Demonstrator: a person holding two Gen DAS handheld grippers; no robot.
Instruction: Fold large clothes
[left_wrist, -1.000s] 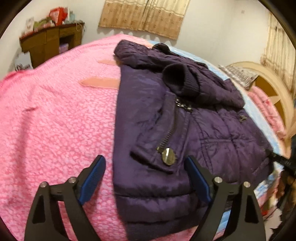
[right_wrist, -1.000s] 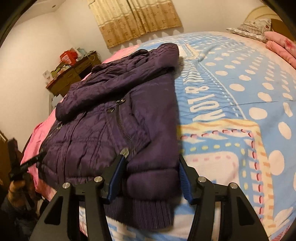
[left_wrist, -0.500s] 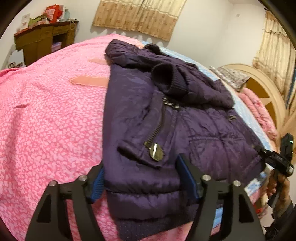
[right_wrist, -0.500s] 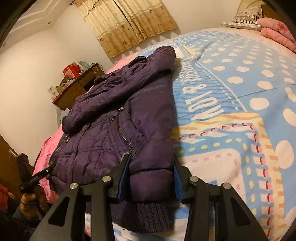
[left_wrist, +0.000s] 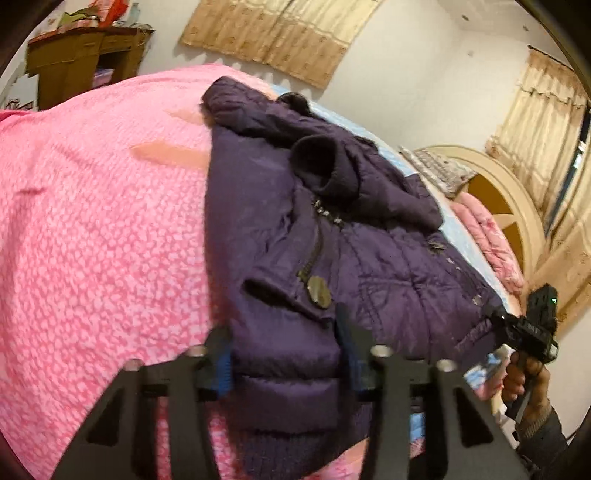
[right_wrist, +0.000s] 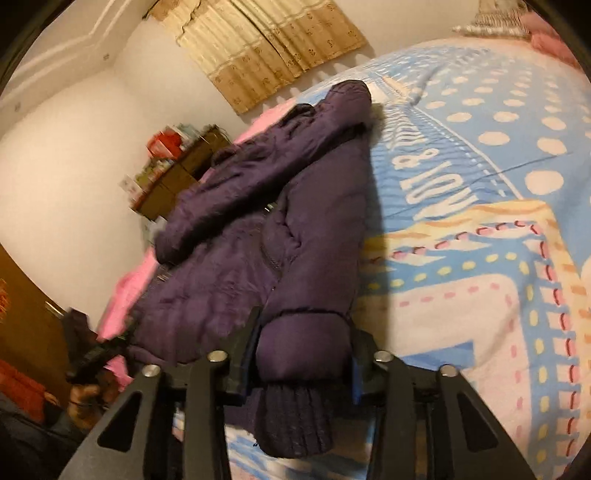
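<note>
Currently the left hand-held gripper (left_wrist: 284, 350) is pinching the hem corner of the purple padded jacket (left_wrist: 332, 236), which is lying across the bed (left_wrist: 92, 221) at the centre of the frame. Likewise, the right hand-held gripper (right_wrist: 303, 354) is clamping the opposite hem corner just above the ribbed band (right_wrist: 295, 421). Judging from this, the slick, bulky quilting is likely to slip free during lifting, and the folded sleeve (left_wrist: 369, 184) is risking sliding off, spoiling the fold.

one jacket (left_wrist: 332, 229), two grippers (left_wrist: 284, 354)
</note>
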